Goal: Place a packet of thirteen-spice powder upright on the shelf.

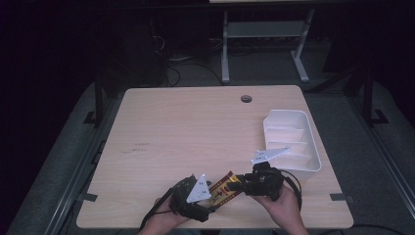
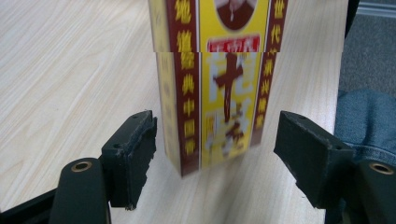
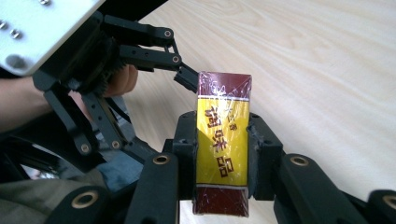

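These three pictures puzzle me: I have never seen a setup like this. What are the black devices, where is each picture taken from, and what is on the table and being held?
A person sits at a wooden table and holds a hand-operated two-jaw gripper in each hand. The high view looks down from above the person. The other two views come from cameras riding on the grippers, looking along their black jaws.

The right gripper is shut on a yellow and dark red box, pressing its narrow sides. In the left gripper view, the left gripper has its jaws open on either side of the same box, not touching it.

A white tray with compartments sits at the table's right edge.
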